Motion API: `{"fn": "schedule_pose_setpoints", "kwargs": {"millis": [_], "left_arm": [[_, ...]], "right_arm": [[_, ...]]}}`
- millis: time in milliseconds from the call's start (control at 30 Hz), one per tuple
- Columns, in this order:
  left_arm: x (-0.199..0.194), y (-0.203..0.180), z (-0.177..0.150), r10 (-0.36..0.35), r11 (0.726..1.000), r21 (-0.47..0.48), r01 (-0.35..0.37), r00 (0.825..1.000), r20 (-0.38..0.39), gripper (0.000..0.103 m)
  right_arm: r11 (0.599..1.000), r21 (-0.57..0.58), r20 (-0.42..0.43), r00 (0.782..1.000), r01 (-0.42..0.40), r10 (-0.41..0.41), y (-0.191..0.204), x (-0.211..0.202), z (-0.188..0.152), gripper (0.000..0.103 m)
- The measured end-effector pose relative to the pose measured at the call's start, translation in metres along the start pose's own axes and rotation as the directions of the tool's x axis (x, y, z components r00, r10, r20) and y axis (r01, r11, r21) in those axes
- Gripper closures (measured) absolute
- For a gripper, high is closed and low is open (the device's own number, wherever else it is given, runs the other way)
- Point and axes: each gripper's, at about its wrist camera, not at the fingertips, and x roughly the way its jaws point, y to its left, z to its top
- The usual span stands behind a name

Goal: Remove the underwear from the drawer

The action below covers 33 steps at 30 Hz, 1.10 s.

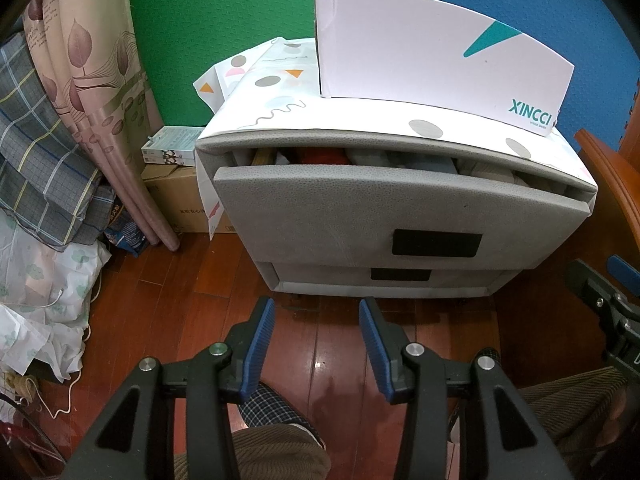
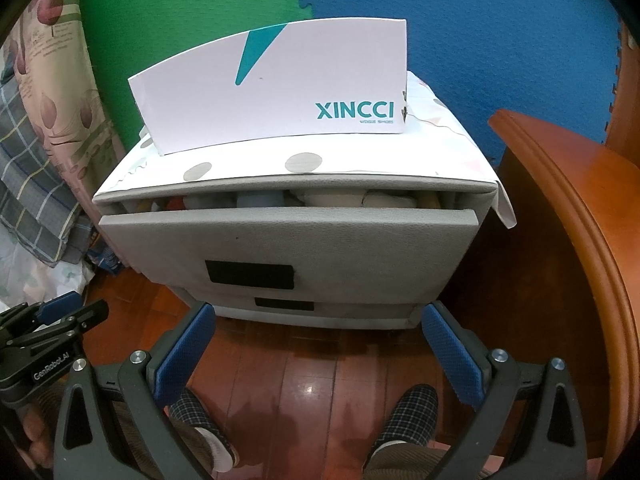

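A grey fabric drawer unit [image 1: 400,216] stands on the wooden floor in front of me. Its top drawer [image 2: 280,240] is pulled out a little. Folded clothes show in the gap, among them a red piece [image 1: 324,155] and pale blue and cream pieces [image 2: 256,199]. My left gripper [image 1: 317,308] hangs open over the floor short of the unit, with nothing between its blue pads. My right gripper [image 2: 318,314] is open wider, also short of the unit and holding nothing. Neither touches the drawer.
A white XINCCI shoe box [image 2: 272,88] sits on the patterned cloth over the unit. Curved wooden furniture [image 2: 568,216] stands close on the right. A curtain [image 1: 92,80], bedding and a cardboard box [image 1: 172,196] crowd the left. A person's slippered feet [image 2: 408,412] rest below the grippers.
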Motion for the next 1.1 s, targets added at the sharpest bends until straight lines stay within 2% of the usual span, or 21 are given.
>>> {"fn": "schedule_pose_setpoints", "kwargs": {"millis": [600, 867, 1100], "left_arm": [[0.000, 0.001, -0.001, -0.005, 1.000, -0.005, 0.005, 1.000, -0.003, 0.058], [0.003, 0.008, -0.004, -0.017, 0.999, -0.031, 0.016, 1.000, -0.014, 0.058], [0.008, 0.020, 0.003, -0.059, 0.995, -0.088, 0.055, 0.997, -0.046, 0.058]], "right_arm": [[1.000, 0.017, 0.004, 1.000, 0.022, -0.022, -0.004, -0.002, 0.001, 0.001], [0.997, 0.033, 0.008, 0.998, 0.065, -0.066, -0.007, -0.006, 0.002, 0.001], [0.995, 0.031, -0.050, 0.995, 0.091, -0.089, -0.018, -0.009, 0.013, 0.001]]}}
